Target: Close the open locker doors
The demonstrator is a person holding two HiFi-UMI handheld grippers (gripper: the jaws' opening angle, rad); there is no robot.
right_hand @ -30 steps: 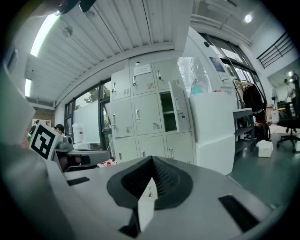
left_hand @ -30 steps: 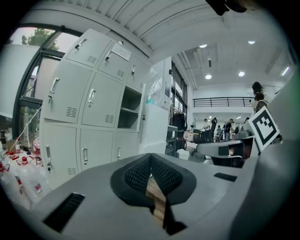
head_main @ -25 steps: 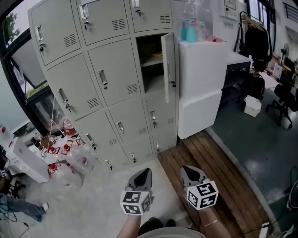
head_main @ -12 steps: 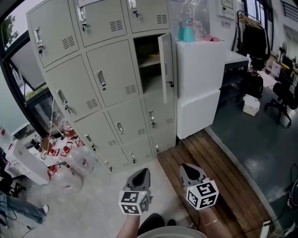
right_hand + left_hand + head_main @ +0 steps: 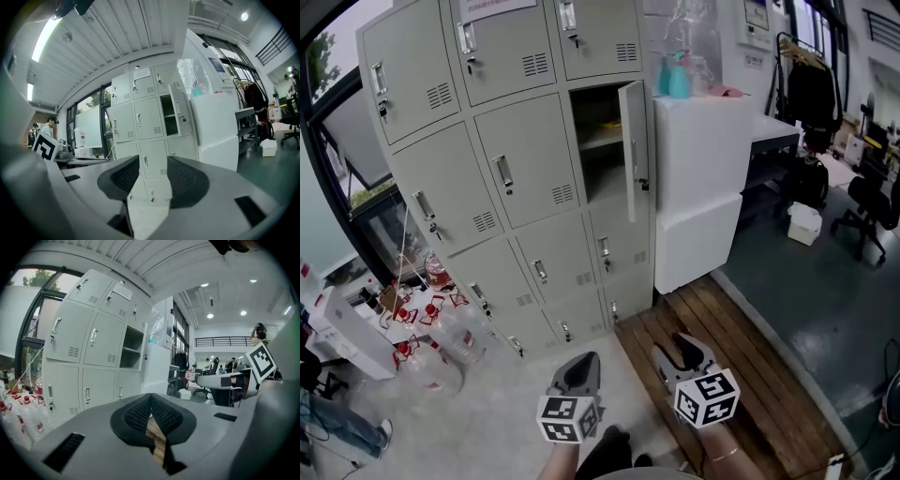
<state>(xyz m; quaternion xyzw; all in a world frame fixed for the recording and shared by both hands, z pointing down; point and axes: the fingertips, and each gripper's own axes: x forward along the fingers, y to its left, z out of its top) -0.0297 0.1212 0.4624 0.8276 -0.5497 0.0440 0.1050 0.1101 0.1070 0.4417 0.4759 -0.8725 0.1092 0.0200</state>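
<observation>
A grey locker bank (image 5: 487,169) stands ahead. One door (image 5: 633,150) in the right column hangs open, showing a shelf inside the compartment (image 5: 600,141); the other doors in view are closed. My left gripper (image 5: 581,366) is low in the head view, far from the lockers, shut with nothing in it (image 5: 151,397). My right gripper (image 5: 682,345) is beside it over the planks, its jaws opening with nothing between them (image 5: 153,164). The right gripper view shows the open door (image 5: 177,107) well beyond the jaws.
A white cabinet (image 5: 698,178) stands against the lockers' right side with a blue bottle (image 5: 678,70) on top. Wooden planks (image 5: 722,319) cover the floor ahead. Several water bottles (image 5: 441,337) cluster at the left. A clothes rack (image 5: 811,84) and office chair (image 5: 877,206) are at the right.
The right gripper's jaws have parted from shut to wide open. Both grippers sit slightly lower in the head view, and the lockers have shifted a little.
</observation>
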